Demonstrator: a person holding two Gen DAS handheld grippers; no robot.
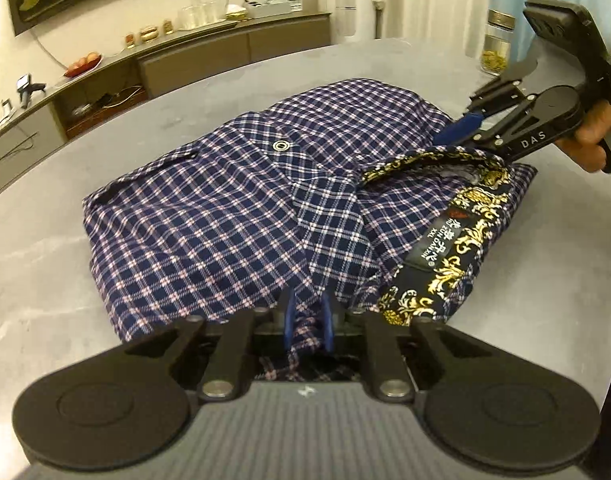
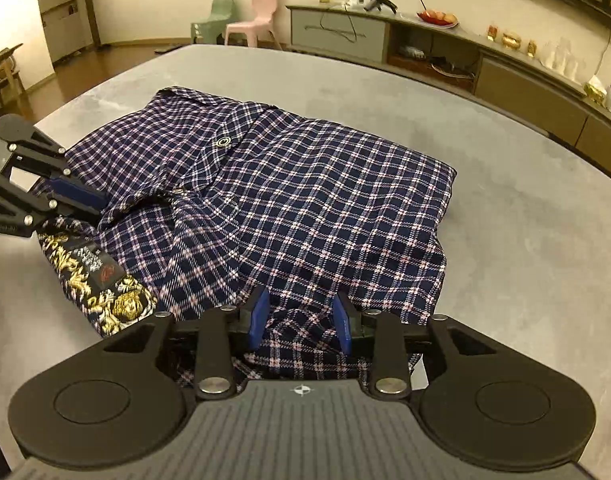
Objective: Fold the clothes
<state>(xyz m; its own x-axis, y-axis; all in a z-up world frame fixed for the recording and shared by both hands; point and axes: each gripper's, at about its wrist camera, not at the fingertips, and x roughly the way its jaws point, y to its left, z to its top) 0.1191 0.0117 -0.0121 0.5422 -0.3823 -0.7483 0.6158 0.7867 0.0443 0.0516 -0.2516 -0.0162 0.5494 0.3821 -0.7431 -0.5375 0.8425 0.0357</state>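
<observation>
A navy plaid shirt (image 1: pixel 225 208) lies folded into a rough rectangle on the grey table (image 1: pixel 45 248); it also shows in the right wrist view (image 2: pixel 325 200). Its collar lining is black with gold pattern and a label (image 1: pixel 457 248). My left gripper (image 1: pixel 308 320) is shut on a bunch of shirt fabric at the near edge by the collar. My right gripper (image 2: pixel 301 322) has its blue pads apart with shirt fabric lying between them. The right gripper also shows in the left wrist view (image 1: pixel 457 128) at the far side of the collar. The left gripper shows in the right wrist view (image 2: pixel 77 196).
A long sideboard (image 1: pixel 193 60) with bowls and small items runs behind the table. A glass jar (image 1: pixel 495 44) stands at the table's far right. Pink and green chairs (image 2: pixel 253 20) stand across the room. Bare table surface (image 2: pixel 505 240) surrounds the shirt.
</observation>
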